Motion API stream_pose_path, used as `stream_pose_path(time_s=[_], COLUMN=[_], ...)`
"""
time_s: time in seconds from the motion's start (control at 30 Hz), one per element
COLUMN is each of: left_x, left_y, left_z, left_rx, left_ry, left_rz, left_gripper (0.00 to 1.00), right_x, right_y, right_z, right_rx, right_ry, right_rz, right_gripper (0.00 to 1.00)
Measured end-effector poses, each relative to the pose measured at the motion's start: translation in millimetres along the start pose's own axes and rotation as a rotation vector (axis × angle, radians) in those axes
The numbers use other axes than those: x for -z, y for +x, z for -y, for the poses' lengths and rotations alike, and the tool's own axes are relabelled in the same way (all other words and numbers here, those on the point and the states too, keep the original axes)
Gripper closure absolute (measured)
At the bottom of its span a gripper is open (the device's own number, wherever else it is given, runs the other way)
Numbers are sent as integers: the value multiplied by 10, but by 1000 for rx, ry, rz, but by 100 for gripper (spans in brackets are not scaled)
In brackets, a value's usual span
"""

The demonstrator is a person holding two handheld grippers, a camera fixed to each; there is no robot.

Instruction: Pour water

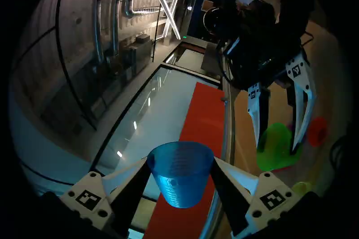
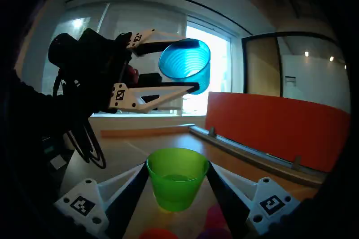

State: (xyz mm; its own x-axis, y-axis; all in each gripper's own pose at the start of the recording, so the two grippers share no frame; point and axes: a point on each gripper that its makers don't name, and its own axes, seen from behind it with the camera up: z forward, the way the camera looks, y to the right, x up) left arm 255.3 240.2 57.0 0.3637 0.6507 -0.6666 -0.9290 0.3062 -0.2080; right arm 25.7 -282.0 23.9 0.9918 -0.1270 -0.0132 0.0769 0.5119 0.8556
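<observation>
My left gripper is shut on a translucent blue cup, gripped by its sides. In the right gripper view that left gripper hangs high in the air with the blue cup tipped on its side, mouth towards the camera. My right gripper is shut on a green cup, which stands upright over the wooden table with a little liquid at its bottom. In the left gripper view the right gripper and its green cup sit lower and to the right.
An orange panel on a metal rail runs along the table's right edge, with a bright window behind it. An orange cup and a yellow cup lie near the green one. Black cables hang at the left.
</observation>
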Motion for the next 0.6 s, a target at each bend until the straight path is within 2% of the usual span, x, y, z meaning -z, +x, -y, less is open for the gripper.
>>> stream_pose_path(time_s=[0.3,0.6], left_x=[13,60], left_y=[-121,-130], left_z=[8,-5], left_rx=[198,445], left_ry=[-6,-18], left_rz=[17,16], left_gripper=[13,13], right_x=[7,10], right_y=[23,45], right_z=[7,-5], right_rx=[3,0], right_ry=[-6,-12], right_rz=[-1,-6], right_gripper=[8,8])
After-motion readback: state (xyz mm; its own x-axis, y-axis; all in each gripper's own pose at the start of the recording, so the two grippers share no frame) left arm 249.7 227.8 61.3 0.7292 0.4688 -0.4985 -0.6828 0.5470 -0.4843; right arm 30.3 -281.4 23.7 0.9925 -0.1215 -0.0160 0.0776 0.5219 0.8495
